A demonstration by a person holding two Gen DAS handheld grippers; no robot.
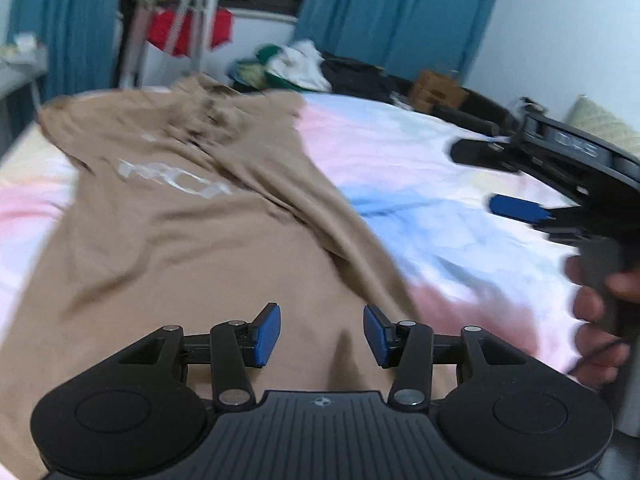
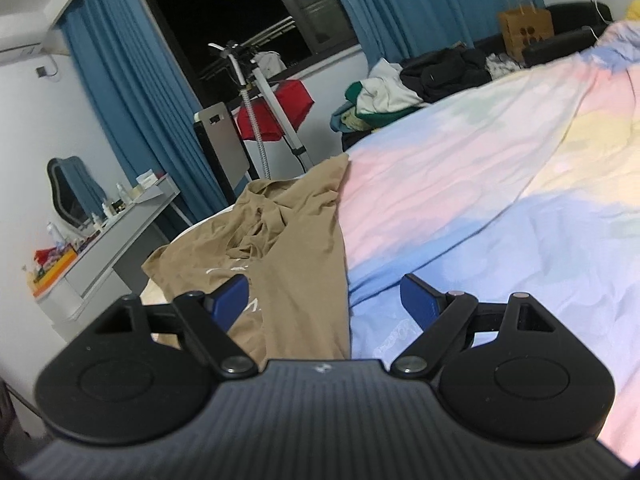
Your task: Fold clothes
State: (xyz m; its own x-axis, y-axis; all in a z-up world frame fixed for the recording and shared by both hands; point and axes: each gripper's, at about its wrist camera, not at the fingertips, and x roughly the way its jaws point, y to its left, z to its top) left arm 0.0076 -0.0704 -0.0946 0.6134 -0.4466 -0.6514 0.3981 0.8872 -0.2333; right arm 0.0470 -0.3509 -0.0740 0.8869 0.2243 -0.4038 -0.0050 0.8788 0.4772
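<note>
1. Far left, right wrist view: grey desk (image 2: 120, 236) cluttered with small bottles, against blue curtains (image 2: 132, 92).
2. Tan T-shirt (image 1: 180, 240) lies spread on the left part of the bed, pale lettering on the chest, collar area bunched (wrinkled, not flat). Its right edge is turned over in a long ridge running diagonally.
3. Left gripper (image 1: 322, 334) hangs just above the shirt's lower part; jaws partly apart, nothing between the blue pads (image 1: 266, 334). Contact with the cloth cannot be told.
4. Pastel bedsheet (image 1: 420, 168), pink, blue and yellow patches, bare to the right of the shirt.
5. Right gripper (image 1: 474, 178) sits over the bare sheet at the right, held by a hand (image 1: 600, 320); in its own view (image 2: 324, 304) the jaws stand wide, empty, straddling the shirt's edge and the sheet.
6. Beyond the bed: heap of clothes (image 2: 420, 84), red fabric on a stand (image 2: 276, 108).
</note>
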